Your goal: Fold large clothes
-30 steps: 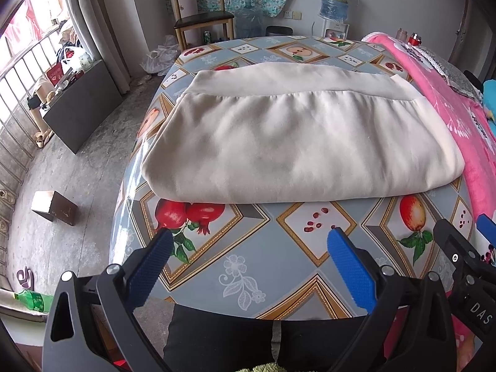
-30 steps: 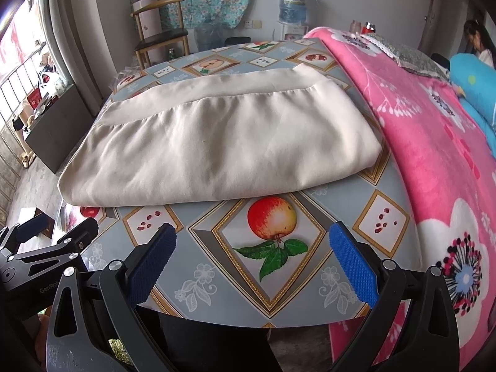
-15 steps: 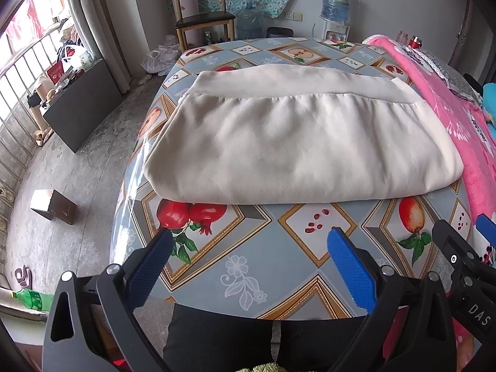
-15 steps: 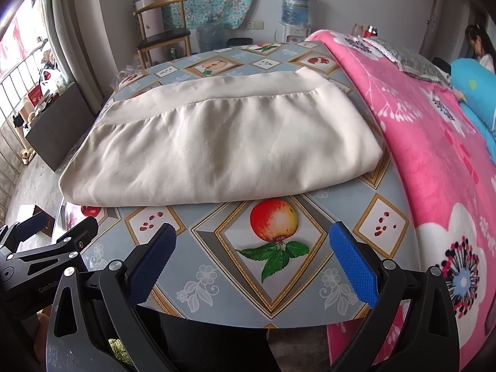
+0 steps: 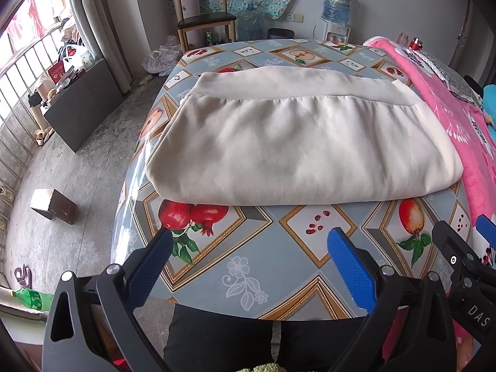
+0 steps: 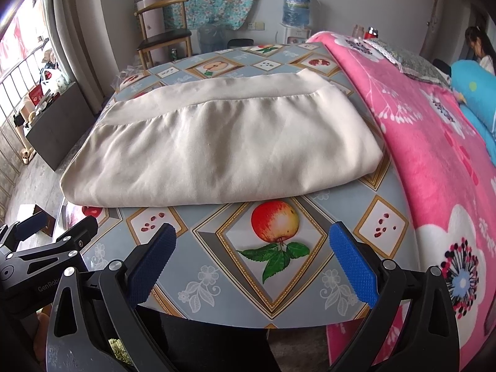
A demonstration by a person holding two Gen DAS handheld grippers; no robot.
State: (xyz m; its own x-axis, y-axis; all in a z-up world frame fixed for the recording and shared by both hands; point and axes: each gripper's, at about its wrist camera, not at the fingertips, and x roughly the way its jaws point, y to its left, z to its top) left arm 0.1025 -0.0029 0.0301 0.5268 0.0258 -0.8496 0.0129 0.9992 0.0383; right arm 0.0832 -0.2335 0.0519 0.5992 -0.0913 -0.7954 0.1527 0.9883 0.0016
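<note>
A cream garment (image 5: 297,142) lies folded into a wide rectangle on the table with the fruit-patterned cloth (image 5: 254,260); its waistband edge is at the far side. It also shows in the right wrist view (image 6: 229,148). My left gripper (image 5: 248,245) is open and empty, held above the table's near edge, short of the garment's near fold. My right gripper (image 6: 254,241) is open and empty, above the near edge over an apple print, also short of the garment. Each gripper's body shows at the side of the other's view.
A pink floral blanket (image 6: 434,142) covers the surface to the right of the table. A wooden chair (image 5: 201,21) and a water dispenser (image 5: 338,9) stand at the far wall. A dark cabinet (image 5: 83,105) and a small box (image 5: 54,206) are on the floor at the left.
Both grippers have drifted very slightly; the garment has not moved and both stay open.
</note>
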